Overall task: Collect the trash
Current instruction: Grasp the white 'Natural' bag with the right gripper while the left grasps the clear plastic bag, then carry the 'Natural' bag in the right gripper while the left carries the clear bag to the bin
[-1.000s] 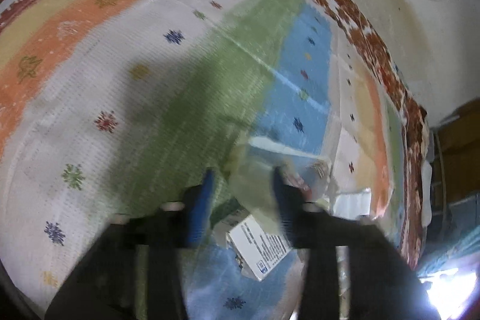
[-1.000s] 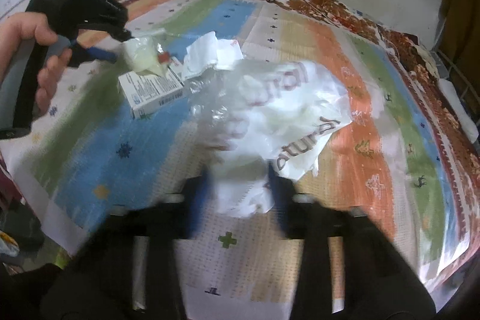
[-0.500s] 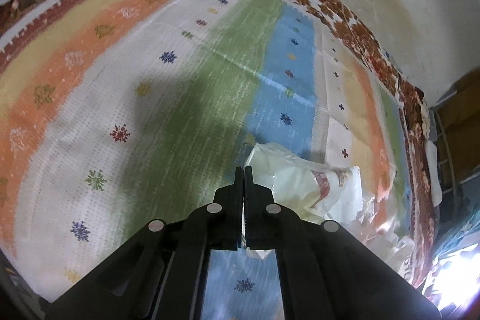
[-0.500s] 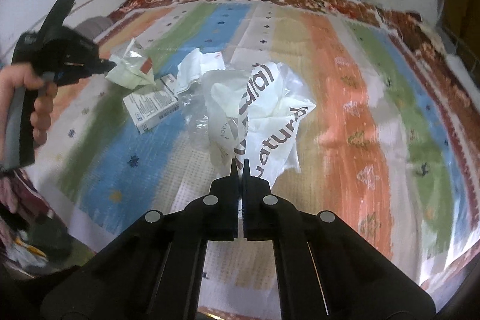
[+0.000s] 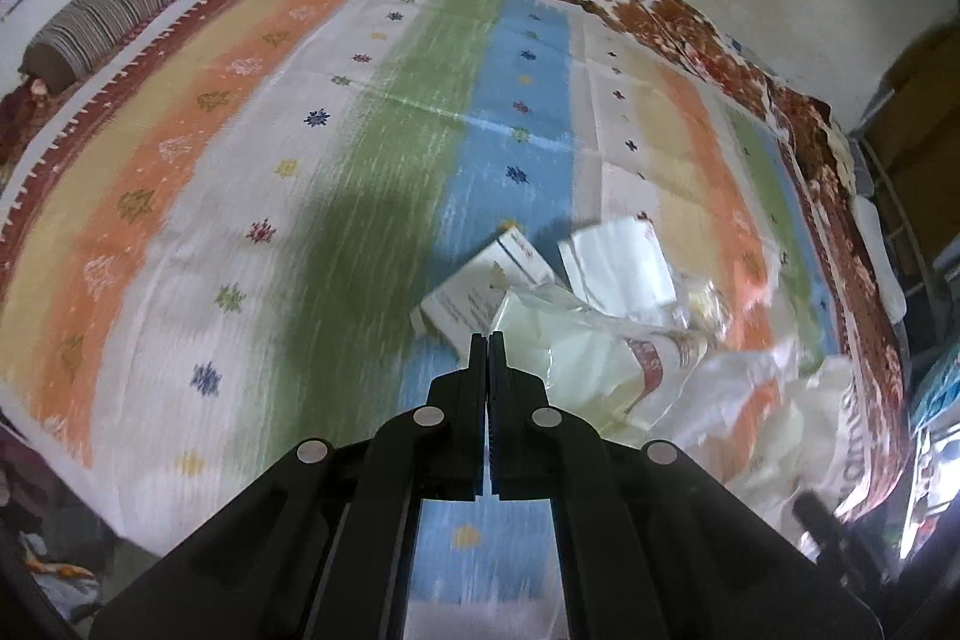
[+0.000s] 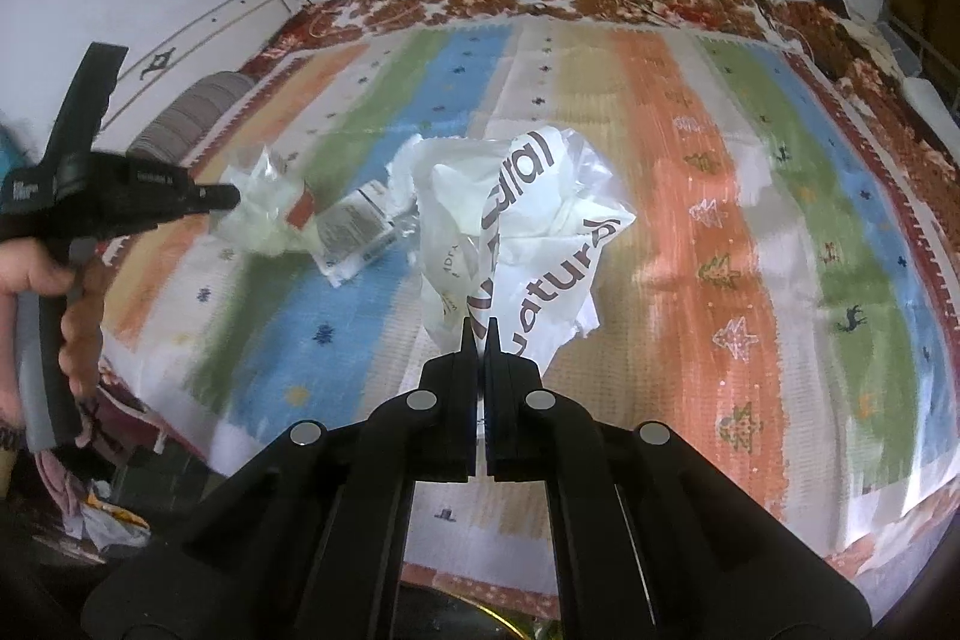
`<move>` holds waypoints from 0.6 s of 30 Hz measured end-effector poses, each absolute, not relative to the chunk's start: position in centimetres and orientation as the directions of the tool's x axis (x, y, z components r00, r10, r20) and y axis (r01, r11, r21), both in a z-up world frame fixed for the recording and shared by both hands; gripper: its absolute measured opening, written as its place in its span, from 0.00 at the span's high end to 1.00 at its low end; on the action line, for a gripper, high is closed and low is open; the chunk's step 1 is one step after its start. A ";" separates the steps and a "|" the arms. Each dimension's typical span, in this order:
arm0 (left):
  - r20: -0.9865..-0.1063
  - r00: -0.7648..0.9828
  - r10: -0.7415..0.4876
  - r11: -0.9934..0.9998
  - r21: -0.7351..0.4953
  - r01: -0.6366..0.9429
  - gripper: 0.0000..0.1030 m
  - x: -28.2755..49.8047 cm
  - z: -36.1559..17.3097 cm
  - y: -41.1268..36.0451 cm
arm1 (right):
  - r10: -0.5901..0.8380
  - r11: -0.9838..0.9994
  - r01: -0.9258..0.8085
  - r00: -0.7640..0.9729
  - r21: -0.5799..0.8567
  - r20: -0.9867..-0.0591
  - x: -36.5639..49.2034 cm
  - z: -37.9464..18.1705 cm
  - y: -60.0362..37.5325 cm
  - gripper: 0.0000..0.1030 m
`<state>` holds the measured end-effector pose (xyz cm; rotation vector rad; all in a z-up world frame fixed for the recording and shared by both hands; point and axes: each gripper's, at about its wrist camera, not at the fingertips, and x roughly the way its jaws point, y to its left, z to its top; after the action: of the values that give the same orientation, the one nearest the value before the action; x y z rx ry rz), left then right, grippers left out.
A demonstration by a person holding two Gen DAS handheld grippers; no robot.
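At the left of the right wrist view, a hand (image 6: 36, 274) holds the left gripper (image 6: 231, 197), whose fingers are closed on a clear plastic wrapper (image 6: 264, 208) with a red patch, lifted above the bed. In the left wrist view the same wrapper (image 5: 576, 346) hangs from the pinched tips of the left gripper (image 5: 486, 337). Just beside it on the striped bedspread (image 6: 690, 220) lie a small white printed carton (image 6: 351, 226) and a crumpled white sheet (image 5: 618, 262). Further right, the right gripper (image 6: 478, 325) has its fingers closed on the lower edge of a white plastic bag (image 6: 528, 232) with brown lettering, which stands bunched above the spread. A grey ribbed bolster (image 5: 120, 10) lies at the bed's far left end.
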<state>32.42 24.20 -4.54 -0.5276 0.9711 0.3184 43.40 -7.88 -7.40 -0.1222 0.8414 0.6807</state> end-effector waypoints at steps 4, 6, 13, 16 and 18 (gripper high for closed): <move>-0.840 0.543 0.014 0.824 -0.298 -0.482 1.00 30.2 -3.7 23.2 | 0.520 0.776 -0.606 0.458 0.175 -0.721 42.7 -6.8 -8.5 0.99; -0.835 0.551 0.004 0.820 -0.312 -0.479 1.00 29.2 -3.3 22.7 | 0.529 0.773 -0.605 0.451 0.189 -0.719 42.3 -6.5 -8.7 0.99; -0.820 0.571 0.033 0.859 -0.269 -0.436 1.00 26.2 -1.1 20.5 | 0.559 0.737 -0.653 0.445 0.174 -0.699 39.5 -4.7 -9.1 0.99; -0.817 0.577 -0.001 0.845 -0.309 -0.436 1.00 25.1 -0.8 20.3 | 0.576 0.719 -0.669 0.423 0.188 -0.700 38.5 -4.4 -9.7 0.99; -0.805 0.593 -0.008 0.847 -0.321 -0.424 1.00 24.3 -0.4 19.7 | 0.572 0.718 -0.674 0.428 0.175 -0.700 37.8 -4.2 -10.0 0.99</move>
<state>24.29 19.71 -0.38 -0.5222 0.9125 0.2554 37.83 -9.95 -4.19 -0.1391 0.8160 0.7805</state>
